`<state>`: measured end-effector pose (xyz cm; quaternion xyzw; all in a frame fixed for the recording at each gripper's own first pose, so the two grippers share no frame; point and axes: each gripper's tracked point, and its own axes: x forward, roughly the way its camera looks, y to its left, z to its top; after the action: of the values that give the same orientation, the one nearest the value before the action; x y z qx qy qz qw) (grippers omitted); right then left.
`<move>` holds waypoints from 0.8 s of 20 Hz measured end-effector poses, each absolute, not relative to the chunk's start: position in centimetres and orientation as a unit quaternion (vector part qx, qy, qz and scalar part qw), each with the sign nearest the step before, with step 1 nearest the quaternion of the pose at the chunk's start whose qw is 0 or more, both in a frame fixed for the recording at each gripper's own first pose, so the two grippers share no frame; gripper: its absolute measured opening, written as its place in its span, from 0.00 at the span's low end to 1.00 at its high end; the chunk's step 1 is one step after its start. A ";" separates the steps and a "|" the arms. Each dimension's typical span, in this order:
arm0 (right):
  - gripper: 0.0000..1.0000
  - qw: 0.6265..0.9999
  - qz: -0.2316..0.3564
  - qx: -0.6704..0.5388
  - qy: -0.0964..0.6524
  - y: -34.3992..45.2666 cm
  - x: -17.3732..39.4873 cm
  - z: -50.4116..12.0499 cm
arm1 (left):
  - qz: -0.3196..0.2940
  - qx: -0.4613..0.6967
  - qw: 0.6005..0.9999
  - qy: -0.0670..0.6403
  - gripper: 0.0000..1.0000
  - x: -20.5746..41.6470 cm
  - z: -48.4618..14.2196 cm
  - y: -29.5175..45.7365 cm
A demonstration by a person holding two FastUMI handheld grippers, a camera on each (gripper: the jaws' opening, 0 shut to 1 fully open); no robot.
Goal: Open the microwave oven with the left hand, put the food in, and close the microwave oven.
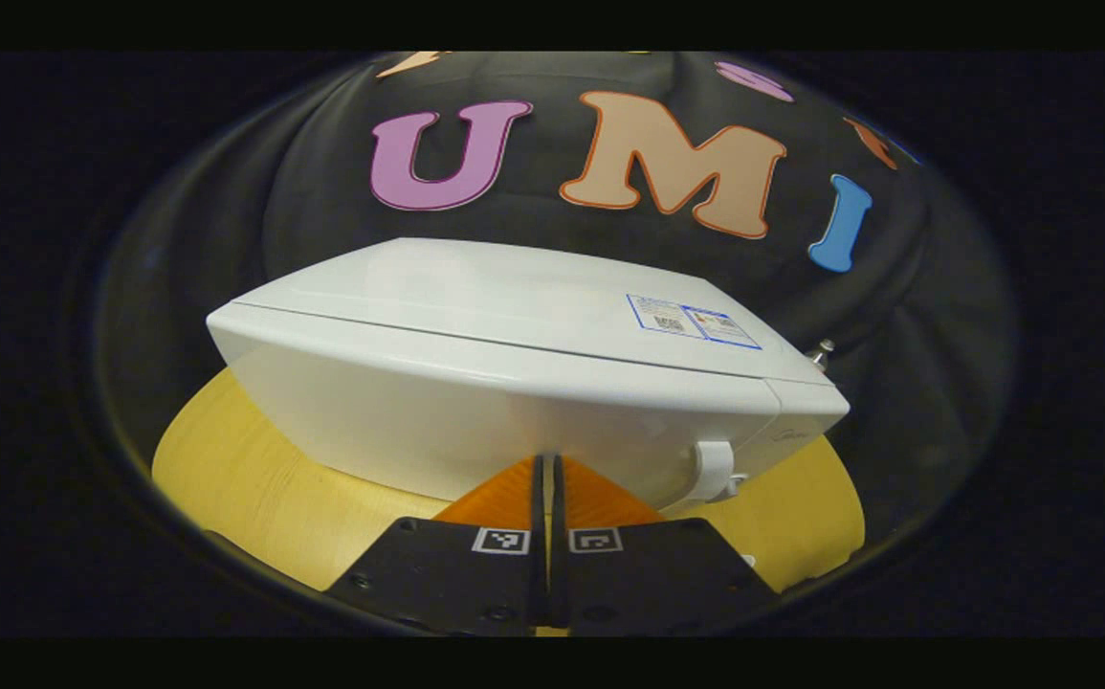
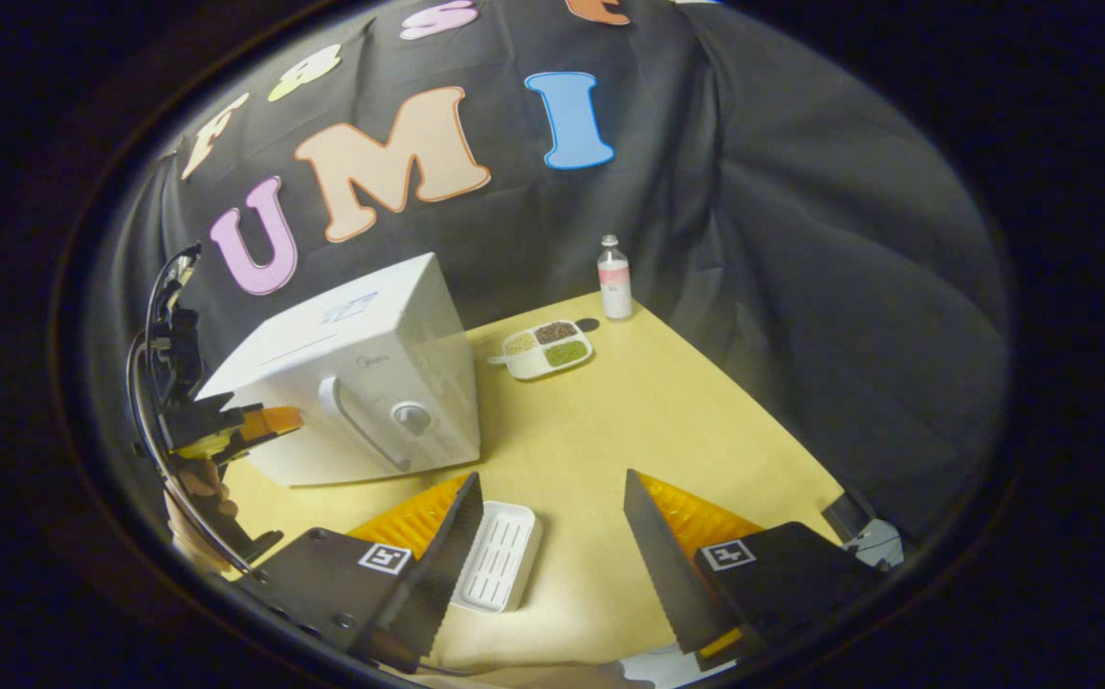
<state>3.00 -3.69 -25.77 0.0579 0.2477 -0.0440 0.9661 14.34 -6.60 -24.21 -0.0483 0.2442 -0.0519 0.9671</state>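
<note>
The white microwave oven (image 1: pixel 514 383) stands close in front of my left gripper (image 1: pixel 547 464), door closed, its handle (image 1: pixel 715 474) just right of the fingertips. The left jaws are pressed together with nothing between them. In the right gripper view the microwave (image 2: pixel 361 373) sits at the table's left, with its door handle (image 2: pixel 351 421) and knob (image 2: pixel 410 416) facing me. There the left gripper (image 2: pixel 286 419), held by a hand (image 2: pixel 198 493), is against the door's left edge. A white divided plate of food (image 2: pixel 547 346) lies behind the oven. My right gripper (image 2: pixel 552 502) hangs open above the table.
A small bottle (image 2: pixel 615 277) stands at the table's far corner past the plate. An empty ribbed white tray (image 2: pixel 499 555) lies by my right gripper's left finger. The wooden table (image 2: pixel 629 431) ends near the black cloth on the right.
</note>
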 end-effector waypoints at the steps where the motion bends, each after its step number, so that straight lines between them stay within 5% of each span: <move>1: 0.90 0.967 -0.039 0.055 0.245 -3.5 3.0 -25.6 | -0.058 -0.039 0.968 0.240 0.01 14.2 -23.7 -6.5; 10: 0.94 0.982 0.023 0.019 0.186 -2.0 5.1 -19.5 | -0.060 -0.010 0.984 0.169 0.01 9.7 -16.9 -5.5; 11: 0.94 0.983 0.032 0.019 0.179 -1.9 5.3 -18.7 | -0.060 -0.014 0.985 0.164 0.10 8.9 -16.2 -5.7; 12: 0.90 0.984 0.041 0.018 0.173 -1.8 5.7 -17.9 | -0.060 -0.013 0.985 0.159 0.05 8.3 -15.7 -5.8; 13: 0.90 0.985 0.048 0.016 0.165 -1.8 5.9 -17.2 | -0.057 -0.006 0.987 0.152 0.19 7.7 -15.0 -5.6; 14: 0.90 0.986 0.055 0.014 0.156 -1.7 6.1 -16.2 | -0.054 -0.002 0.988 0.142 0.14 7.3 -14.2 -5.4; 15: 0.90 0.987 0.060 0.012 0.146 -1.7 6.3 -15.3 | -0.050 -0.001 0.990 0.135 0.26 6.9 -13.7 -5.3; 16: 0.89 0.988 0.066 0.013 0.137 -1.6 6.4 -14.3 | -0.041 -0.003 0.991 0.128 0.51 6.2 -13.1 -5.1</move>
<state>6.43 -1.61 -14.35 0.0134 0.1371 0.0659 0.9883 6.17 -5.08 -13.14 -0.0031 0.1281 -0.0411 0.9909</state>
